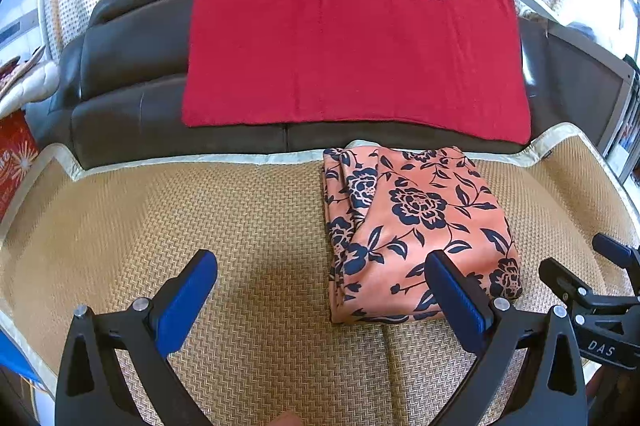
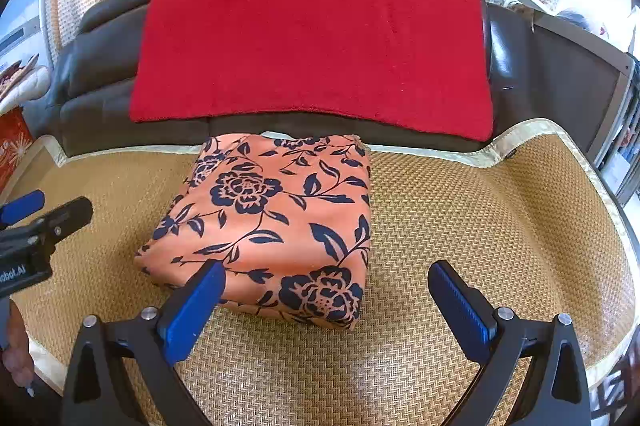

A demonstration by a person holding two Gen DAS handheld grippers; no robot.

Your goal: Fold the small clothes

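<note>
Two grippers show, one in each of the person's hands, and both are black with blue pads. One folded cloth lies between them: a soft orange cloth with dark blue flowers (image 1: pixel 420 230), folded into a thick square bundle. One red towel (image 1: pixel 352 41) is spread flat over the back of one dark leather couch (image 1: pixel 132 73). One woven straw mat with a pale shiny border (image 1: pixel 168 209) covers the seat.

On the left side of the left wrist view sits a red box with a gold star pattern (image 1: pixel 14 153). Next comes the left gripper (image 1: pixel 320 280). Its two fingers stand wide apart and hold nothing. Bare mat lies under its left finger, and its right finger (image 1: pixel 452 286) is in front of the bundle's near edge. I cannot tell if it touches the cloth.

The flowered bundle sits on the mat, close to the couch back and just below the red towel's lower edge. Its long side runs from the near edge of the mat back toward the couch. The layered folded edges show on its left side.

The right gripper (image 2: pixel 326 286) comes last. Its fingers are also spread wide and grip nothing. Its left finger (image 2: pixel 200 298) is in front of the bundle's near left corner, and its right finger hangs over bare mat.
</note>
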